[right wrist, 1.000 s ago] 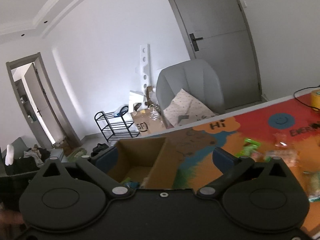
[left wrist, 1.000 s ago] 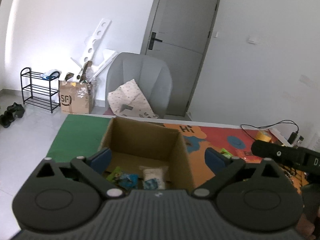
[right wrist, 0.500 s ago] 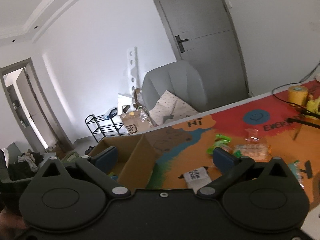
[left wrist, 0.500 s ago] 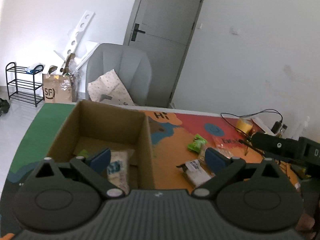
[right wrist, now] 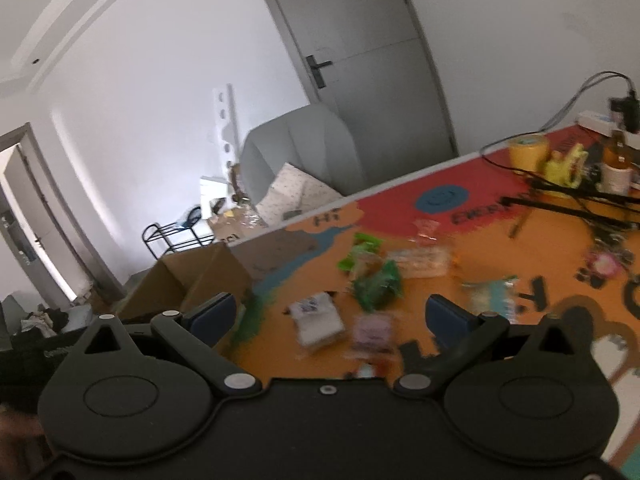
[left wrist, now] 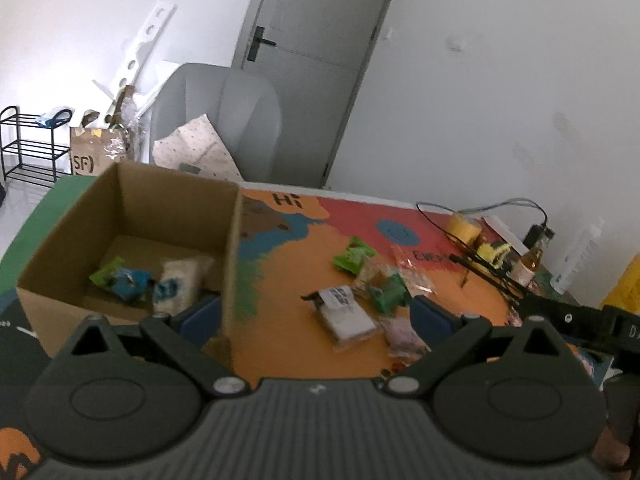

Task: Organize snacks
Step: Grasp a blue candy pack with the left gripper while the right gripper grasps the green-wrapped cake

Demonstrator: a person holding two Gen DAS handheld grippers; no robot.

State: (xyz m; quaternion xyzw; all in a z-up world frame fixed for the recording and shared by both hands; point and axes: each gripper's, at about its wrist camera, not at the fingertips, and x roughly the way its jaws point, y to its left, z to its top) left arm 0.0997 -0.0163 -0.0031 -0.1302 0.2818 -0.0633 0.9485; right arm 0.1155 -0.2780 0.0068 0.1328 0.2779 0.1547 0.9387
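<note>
An open cardboard box [left wrist: 132,196] stands at the left of the colourful mat and holds a green-blue packet [left wrist: 120,280] and a white packet [left wrist: 180,284]. Loose snacks lie to its right: a white-labelled packet [left wrist: 346,314], green packets [left wrist: 354,256] and a pink one [left wrist: 404,336]. My left gripper [left wrist: 316,318] is open and empty, above the box's right wall and the white-labelled packet. My right gripper [right wrist: 330,316] is open and empty above the white packet [right wrist: 318,316], pink packet [right wrist: 374,334] and green packet [right wrist: 378,286]; the box [right wrist: 192,280] is at its left.
A yellow tape roll [right wrist: 528,152], bottles, cables and a black stand [right wrist: 572,204] crowd the table's far right. A grey chair [left wrist: 224,116] stands behind the table. A second black bar [left wrist: 560,312] reaches in from the right in the left wrist view.
Both grippers have swung right, from over the box to over the loose snacks on the mat. Both stayed open and empty.
</note>
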